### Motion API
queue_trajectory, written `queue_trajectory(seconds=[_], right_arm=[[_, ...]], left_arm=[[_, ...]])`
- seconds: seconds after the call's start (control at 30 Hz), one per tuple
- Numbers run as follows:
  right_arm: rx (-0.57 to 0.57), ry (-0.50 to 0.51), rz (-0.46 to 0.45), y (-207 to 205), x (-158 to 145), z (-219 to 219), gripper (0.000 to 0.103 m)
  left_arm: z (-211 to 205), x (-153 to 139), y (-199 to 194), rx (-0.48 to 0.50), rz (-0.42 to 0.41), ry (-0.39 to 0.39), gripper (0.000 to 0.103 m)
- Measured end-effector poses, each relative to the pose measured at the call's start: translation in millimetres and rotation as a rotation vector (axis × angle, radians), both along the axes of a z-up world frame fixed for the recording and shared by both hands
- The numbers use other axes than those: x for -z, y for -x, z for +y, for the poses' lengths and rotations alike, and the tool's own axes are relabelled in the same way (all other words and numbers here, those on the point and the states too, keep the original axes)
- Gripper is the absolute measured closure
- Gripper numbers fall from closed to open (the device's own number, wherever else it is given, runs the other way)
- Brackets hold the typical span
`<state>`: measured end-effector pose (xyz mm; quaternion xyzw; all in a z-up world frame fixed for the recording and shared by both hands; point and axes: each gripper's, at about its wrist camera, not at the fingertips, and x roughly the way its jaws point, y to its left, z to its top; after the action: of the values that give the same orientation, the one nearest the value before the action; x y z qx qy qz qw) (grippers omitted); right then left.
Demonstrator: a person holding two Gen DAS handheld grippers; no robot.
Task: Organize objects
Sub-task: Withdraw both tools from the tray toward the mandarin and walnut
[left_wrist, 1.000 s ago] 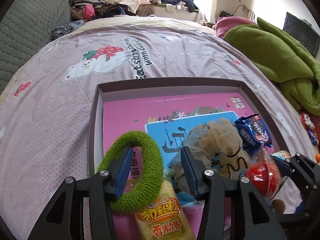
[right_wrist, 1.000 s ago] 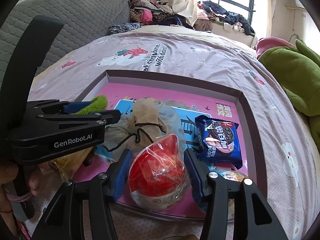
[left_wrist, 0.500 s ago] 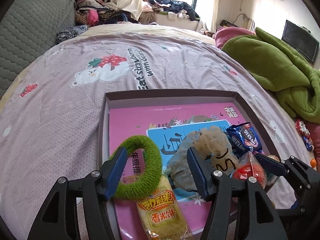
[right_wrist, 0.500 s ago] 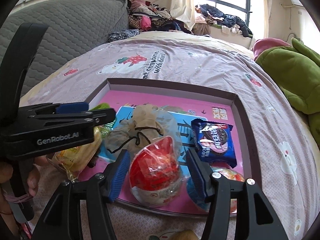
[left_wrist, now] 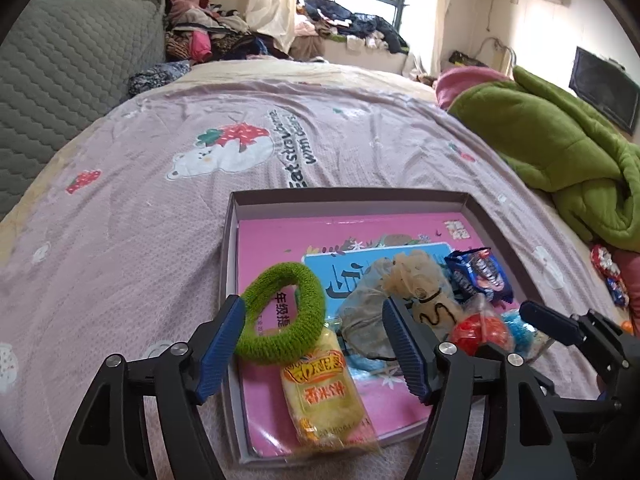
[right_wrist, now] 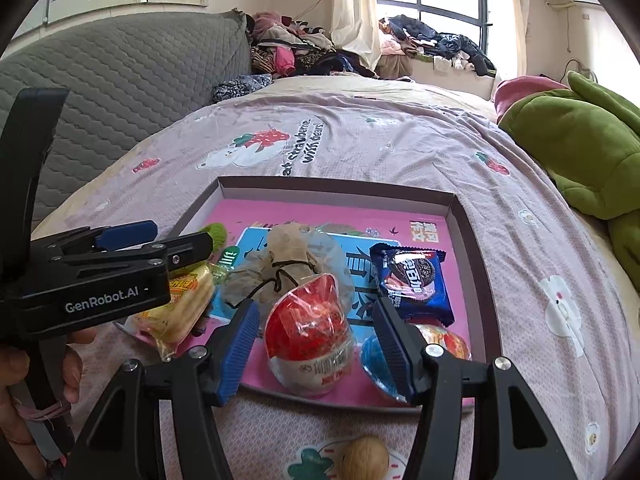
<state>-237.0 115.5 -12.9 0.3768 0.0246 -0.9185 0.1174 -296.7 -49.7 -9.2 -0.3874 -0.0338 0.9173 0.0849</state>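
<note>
A shallow pink-bottomed box [left_wrist: 234,216] [right_wrist: 472,240] lies on the bed. In it are a green hair ring [left_wrist: 282,312], a yellow snack pack [left_wrist: 324,400] [right_wrist: 180,312], a beige net pouch [left_wrist: 416,284] [right_wrist: 288,264], a blue cookie pack [left_wrist: 478,276] [right_wrist: 412,280], a red-and-white wrapped ball [right_wrist: 310,340] [left_wrist: 480,330] and a blue-lidded cup [right_wrist: 374,354]. My left gripper [left_wrist: 314,346] is open and empty, above the ring and snack pack. My right gripper [right_wrist: 316,352] is open, with the wrapped ball between its fingers but free of them.
A walnut [right_wrist: 366,458] lies on the pink bedsheet [left_wrist: 120,220] just outside the box's near edge. A green quilt [left_wrist: 560,152] is heaped at the right. A grey headboard [right_wrist: 100,80] and piled clothes [left_wrist: 208,40] stand at the far side.
Both grippers have drawn back and up from the box, so more of it shows. The left gripper's fingers have come away from the green ring. The objects stay put.
</note>
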Motion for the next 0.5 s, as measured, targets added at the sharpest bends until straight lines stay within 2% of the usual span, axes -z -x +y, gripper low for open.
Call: queue_trajectory(seconds=[0.23, 0.5], right_arm=[[0.014, 0.005, -0.002, -16, -5, 4, 0.044], [0.037, 0.012, -0.005, -31, -9, 11, 0.044]], left_arm=[[1, -2, -23, -0.014, 0.011, -0.008, 0.029], [-11, -1, -60, -0.034, 0.019, -0.052, 0.029]])
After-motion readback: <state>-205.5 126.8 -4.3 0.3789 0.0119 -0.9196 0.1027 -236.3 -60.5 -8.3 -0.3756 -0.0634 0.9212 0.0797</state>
